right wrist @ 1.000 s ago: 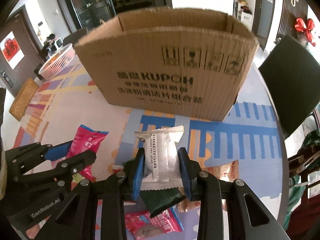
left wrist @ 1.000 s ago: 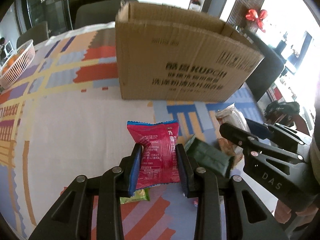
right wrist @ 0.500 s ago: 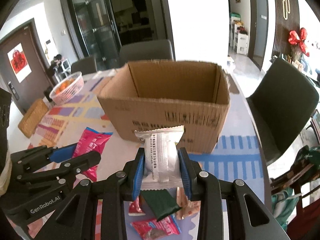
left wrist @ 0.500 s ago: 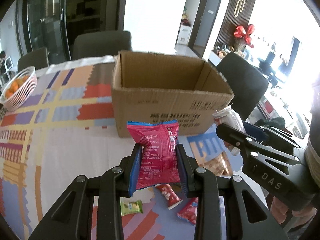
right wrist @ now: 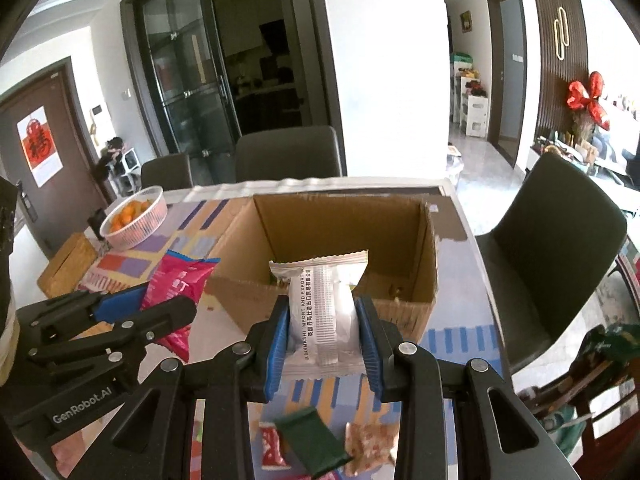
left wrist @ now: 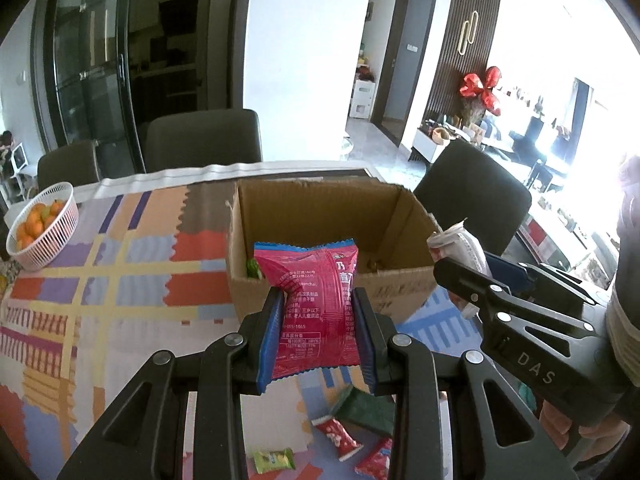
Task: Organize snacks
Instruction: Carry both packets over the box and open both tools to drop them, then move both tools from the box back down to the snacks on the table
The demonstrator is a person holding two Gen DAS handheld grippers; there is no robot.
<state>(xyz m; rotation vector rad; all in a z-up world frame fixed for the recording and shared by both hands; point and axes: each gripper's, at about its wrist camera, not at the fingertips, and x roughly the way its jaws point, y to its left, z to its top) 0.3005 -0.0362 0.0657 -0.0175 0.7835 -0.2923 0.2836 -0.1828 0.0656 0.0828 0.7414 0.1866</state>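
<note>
My left gripper (left wrist: 316,332) is shut on a pink snack packet (left wrist: 316,304) and holds it high above the table, in front of the open cardboard box (left wrist: 320,200). My right gripper (right wrist: 322,340) is shut on a silver snack packet (right wrist: 322,312), also raised, just before the box (right wrist: 340,208). The two grippers are side by side; the right one shows in the left wrist view (left wrist: 464,280), the left one in the right wrist view (right wrist: 160,304). A few small snacks lie inside the box. Loose snacks lie on the table below: a green packet (left wrist: 364,410), red packets (left wrist: 336,434) and a small green one (left wrist: 274,460).
A white basket of oranges (left wrist: 42,228) stands at the far left of the patterned tablecloth (left wrist: 120,280). Dark chairs (left wrist: 202,140) ring the table, one at the right (right wrist: 556,248). A woven box (right wrist: 68,264) sits at the left.
Both grippers have risen with their packets from near the table to above the box's rim level, so the box's inside now shows. Both grips are unchanged.
</note>
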